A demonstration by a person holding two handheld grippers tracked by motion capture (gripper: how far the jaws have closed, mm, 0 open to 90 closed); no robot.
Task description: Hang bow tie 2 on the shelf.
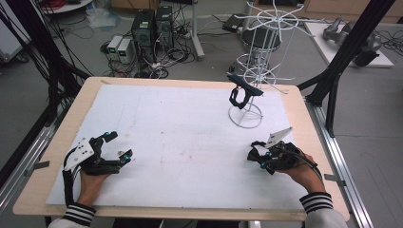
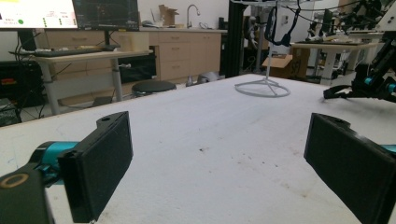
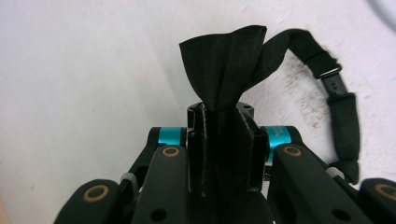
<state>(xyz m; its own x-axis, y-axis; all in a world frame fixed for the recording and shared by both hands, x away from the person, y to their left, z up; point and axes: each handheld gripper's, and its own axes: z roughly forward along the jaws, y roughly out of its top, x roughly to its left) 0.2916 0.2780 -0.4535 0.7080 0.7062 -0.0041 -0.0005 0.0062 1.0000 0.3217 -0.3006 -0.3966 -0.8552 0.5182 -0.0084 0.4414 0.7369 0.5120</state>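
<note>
Right gripper (image 1: 255,155), low at the right side of the white table cover (image 1: 180,137): jaws pinched on a black bow tie (image 3: 224,60). The fabric bunches up from between the pads; its strap (image 3: 338,112) loops off to one side and lies on the cover.

Left gripper (image 1: 117,146), well apart from the right one: jaws spread wide, nothing between them, resting on the cover.

White wire stand (image 1: 259,66) beyond the right gripper, carrying a second black bow tie (image 1: 242,92).

Right claw (image 1: 257,154) grips a black bow tie (image 1: 253,153); left claw (image 1: 119,146) gapes, resting on the table (image 1: 190,137).
</note>
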